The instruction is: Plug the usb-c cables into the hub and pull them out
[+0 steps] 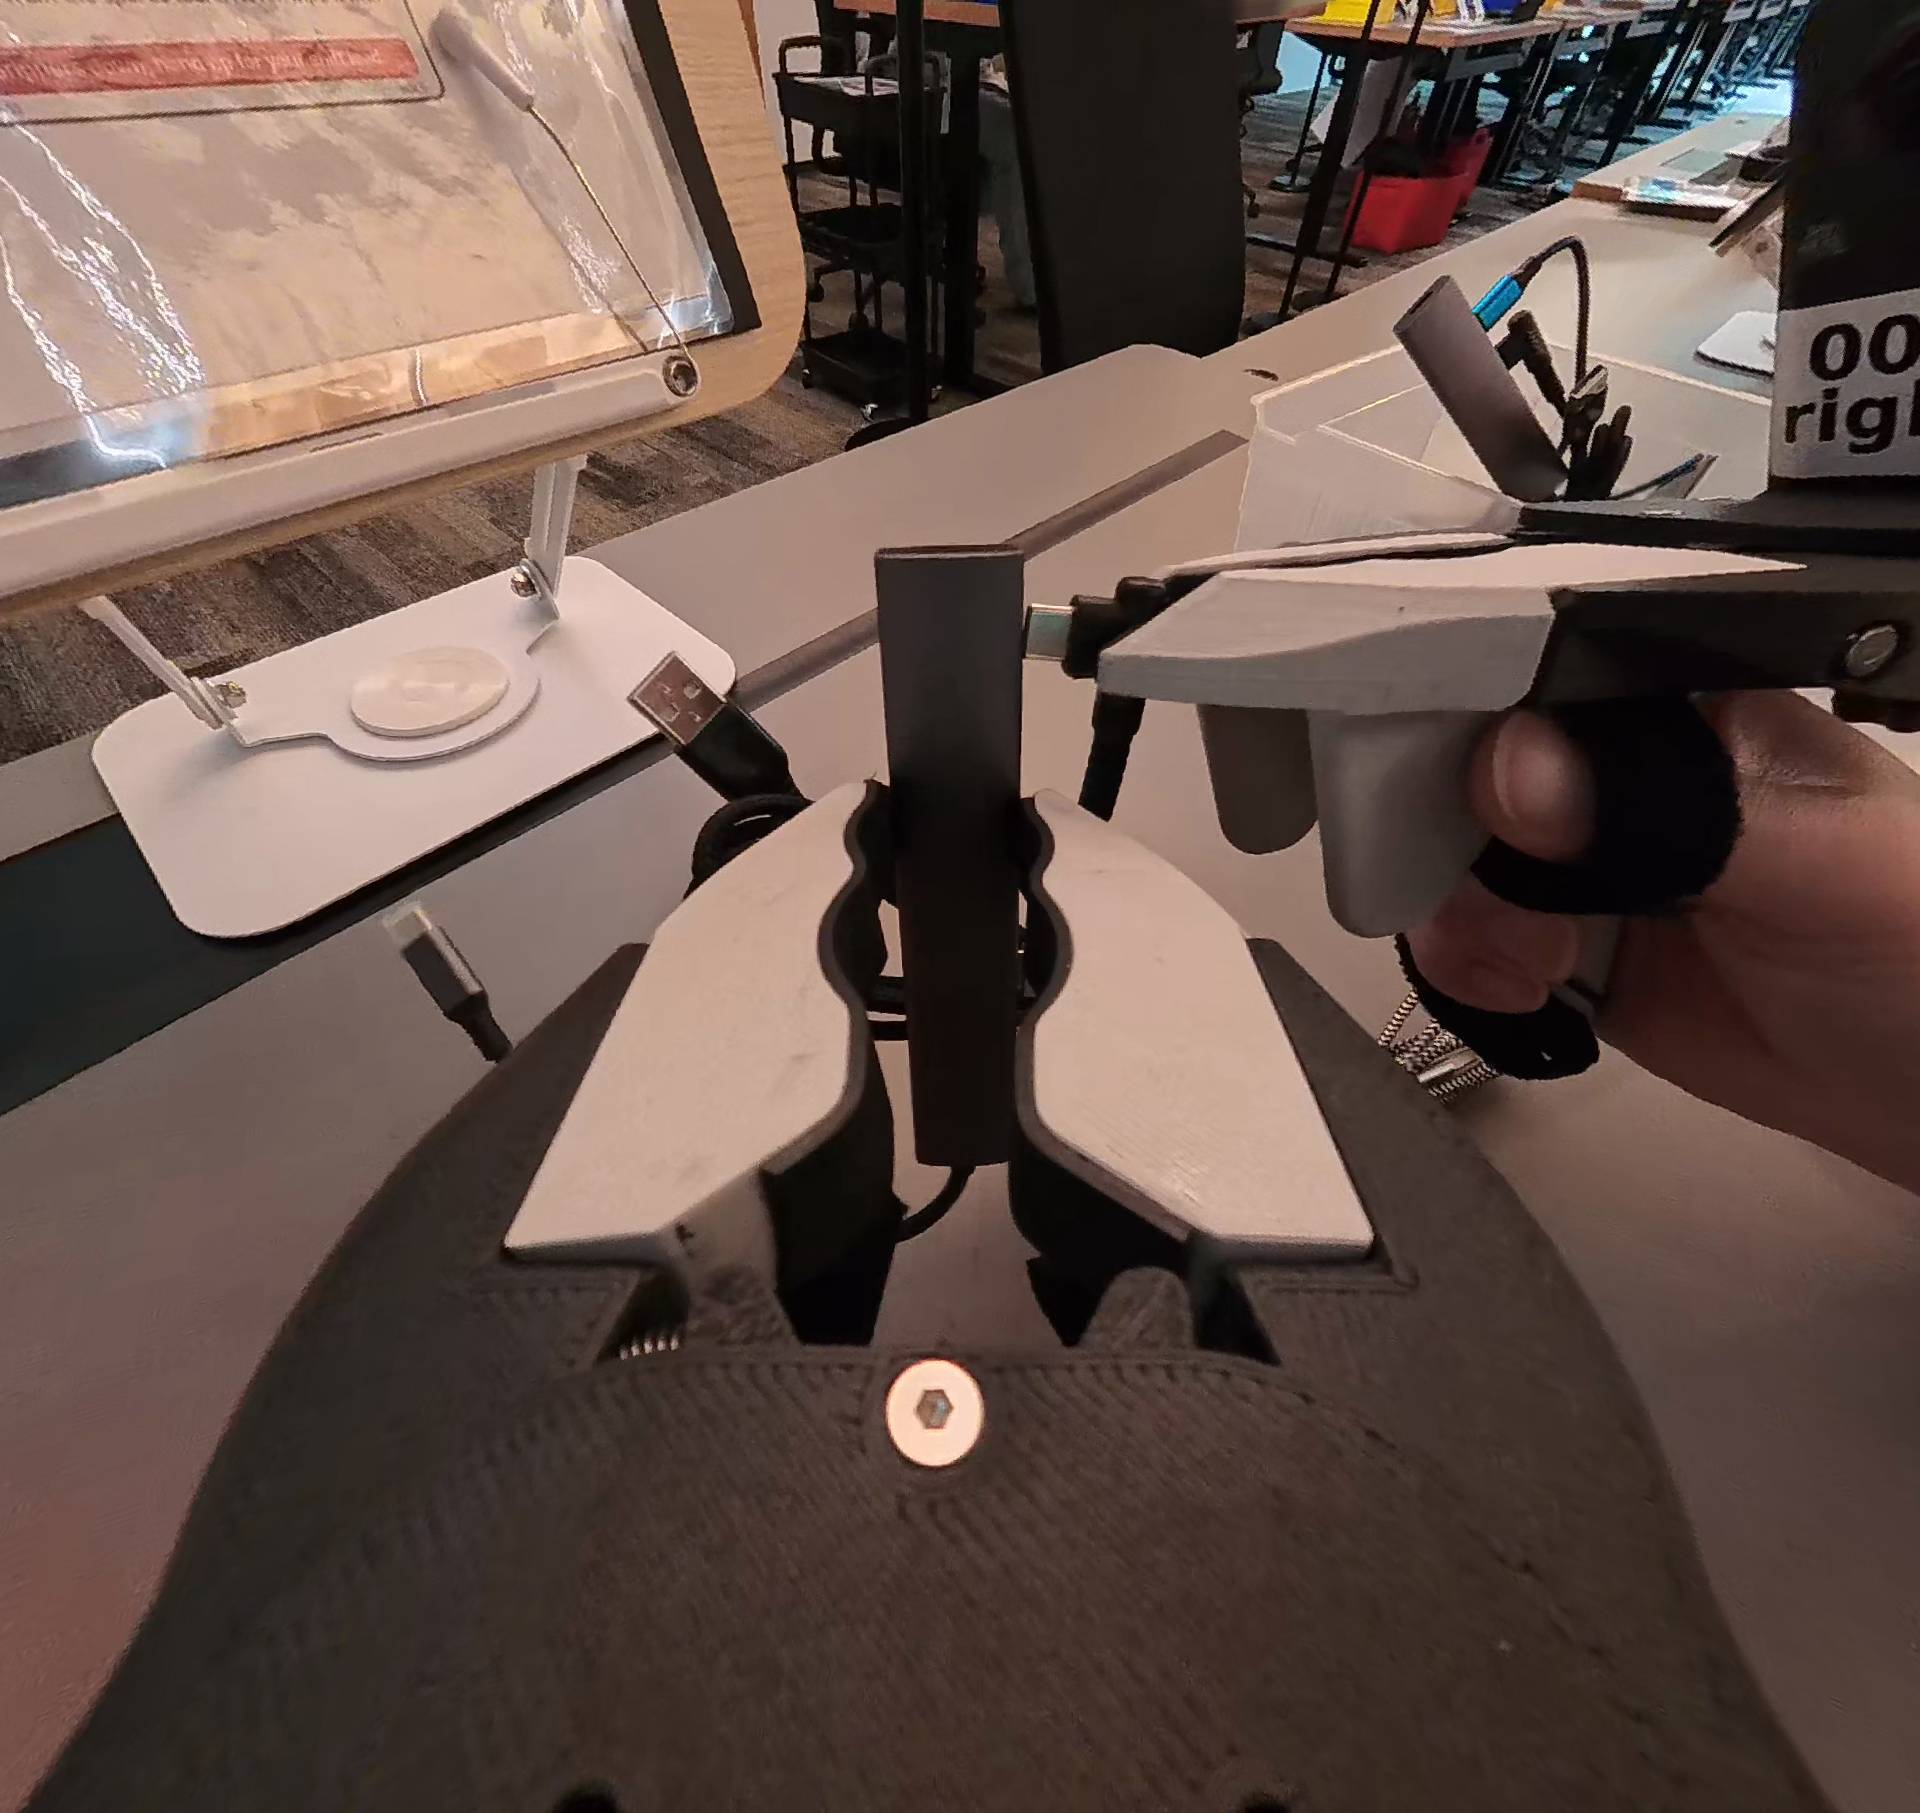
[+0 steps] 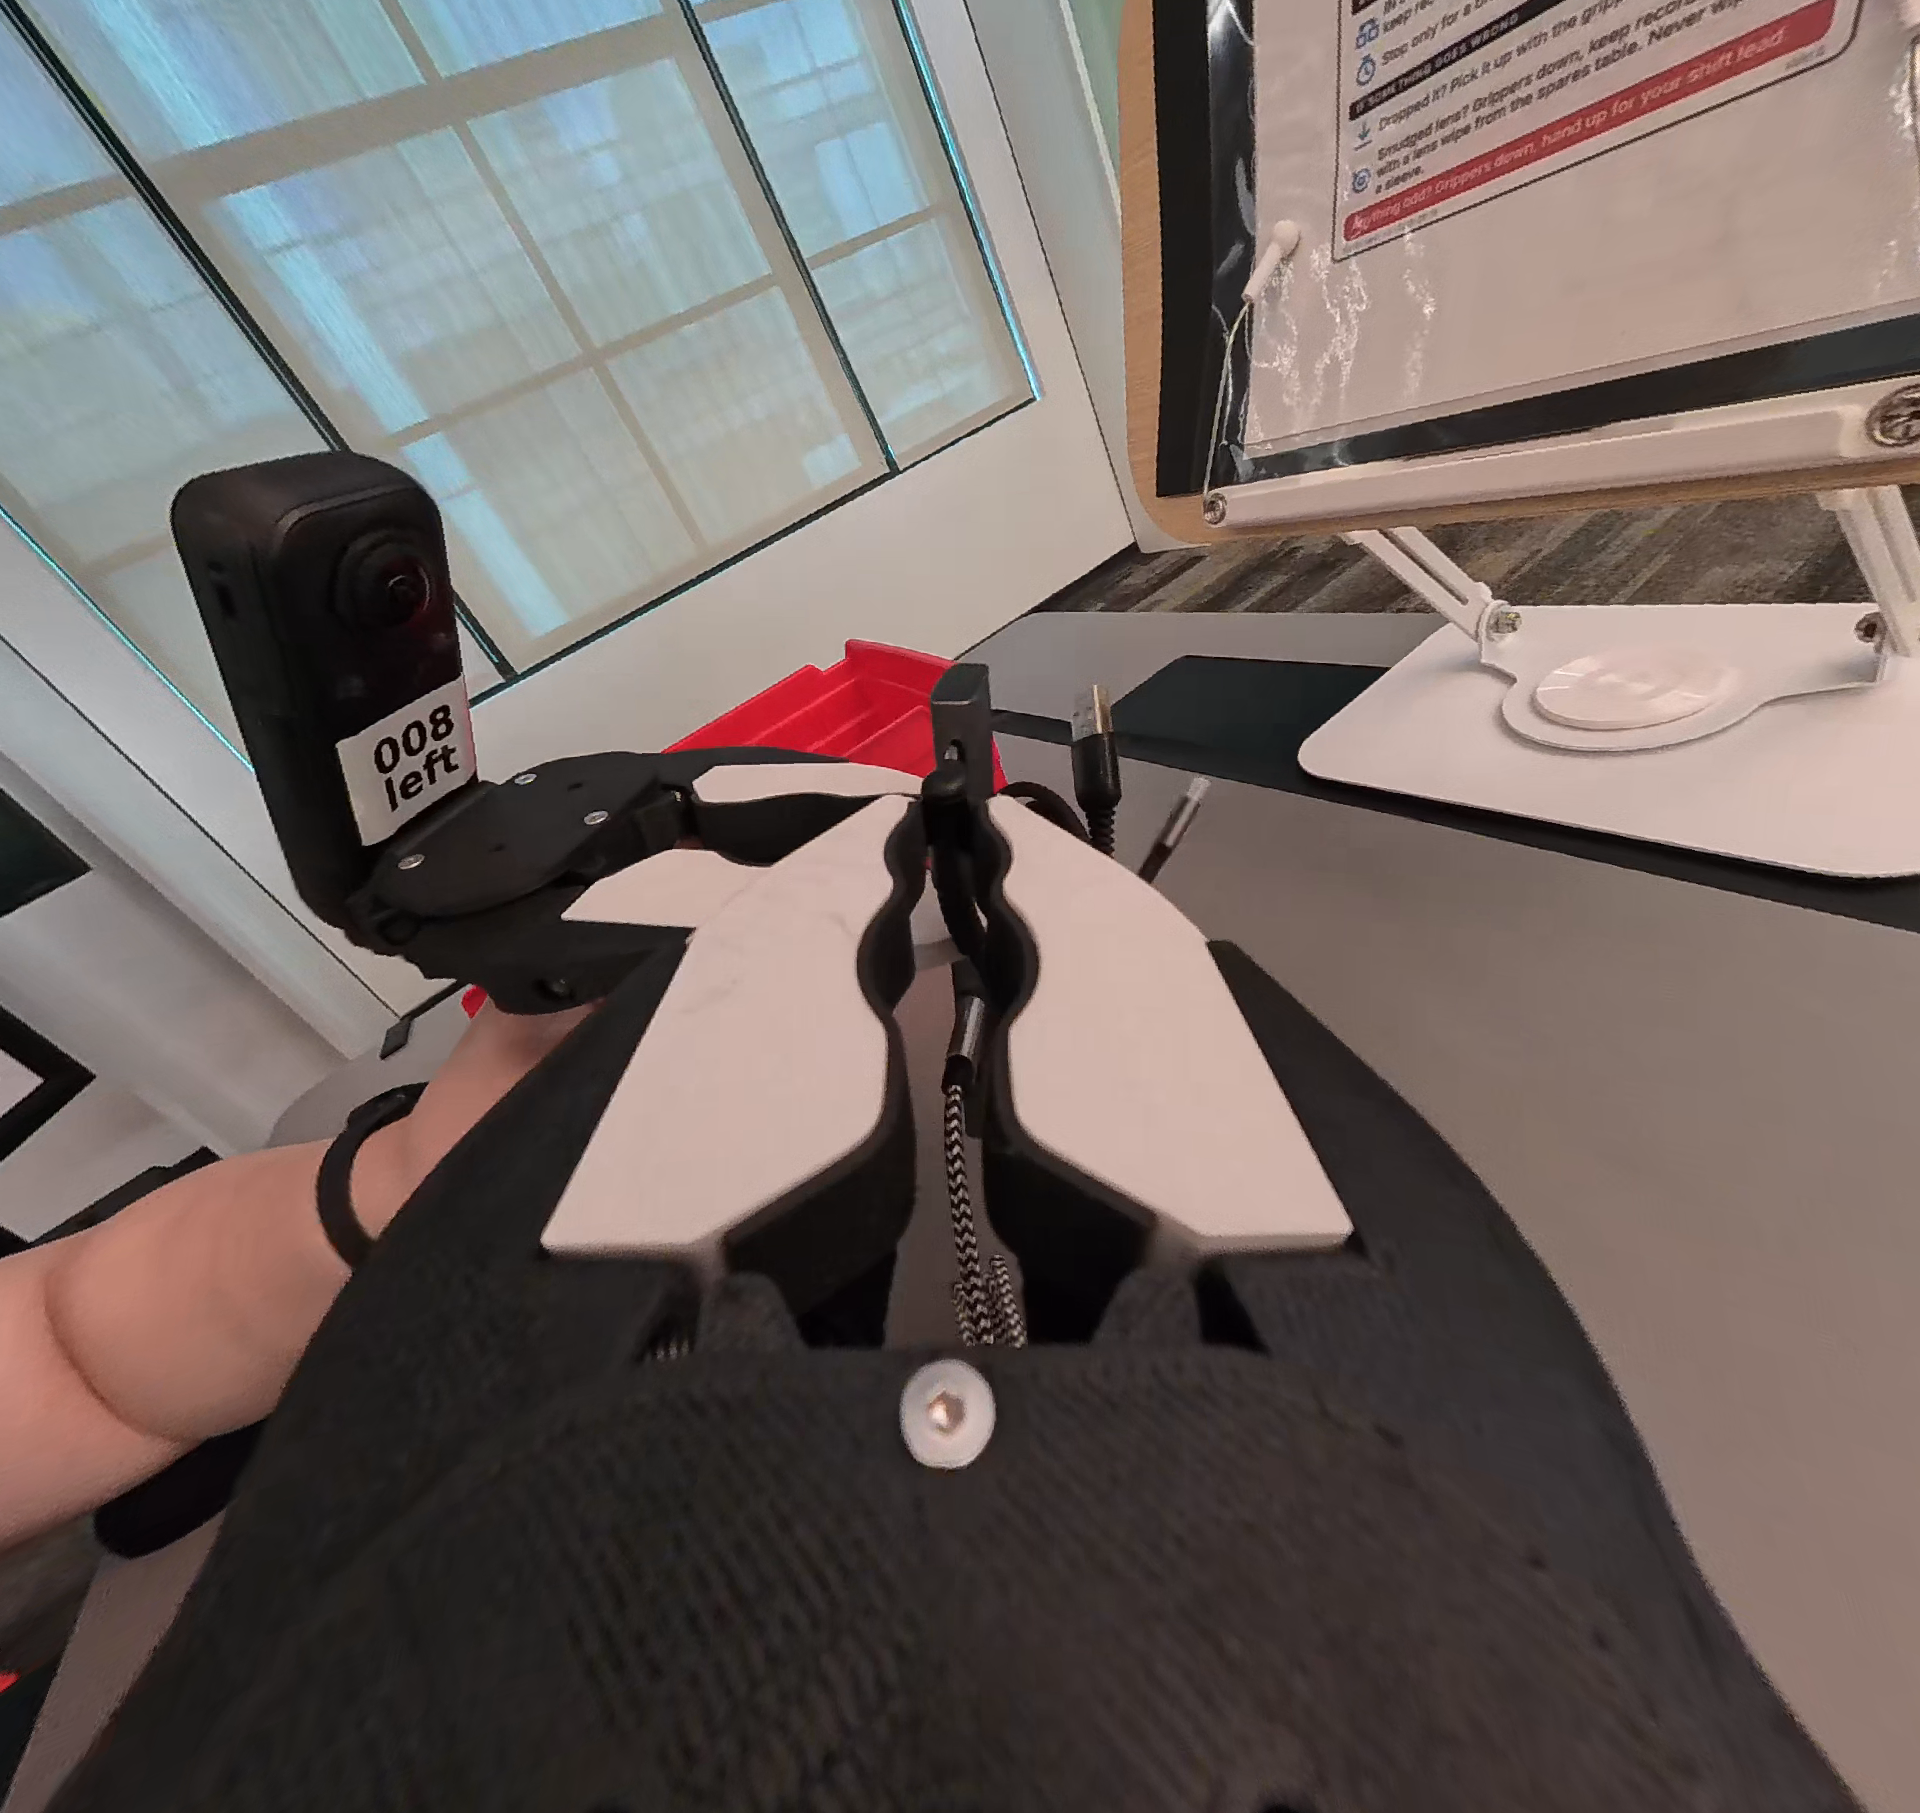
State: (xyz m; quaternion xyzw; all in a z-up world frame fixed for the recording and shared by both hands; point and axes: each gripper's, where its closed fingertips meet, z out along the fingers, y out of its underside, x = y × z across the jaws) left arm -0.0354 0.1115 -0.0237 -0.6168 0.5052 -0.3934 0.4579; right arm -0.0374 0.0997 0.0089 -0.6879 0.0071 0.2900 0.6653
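Dark-grey hub (image 1: 951, 828) stands upright above the table (image 1: 1558, 1296), pinched in the left claw (image 1: 951, 833) so its side port faces the usb-c plug (image 1: 1081, 625) clamped in the right claw (image 2: 951, 807), plug tip at the port.

Matt dark metal hub (image 1: 951, 828), ridged printed-plastic left tool (image 1: 951, 932), black-and-white braided cloth cable (image 2: 971, 1244), glossy plastic-sleeved sheet (image 1: 312, 205)
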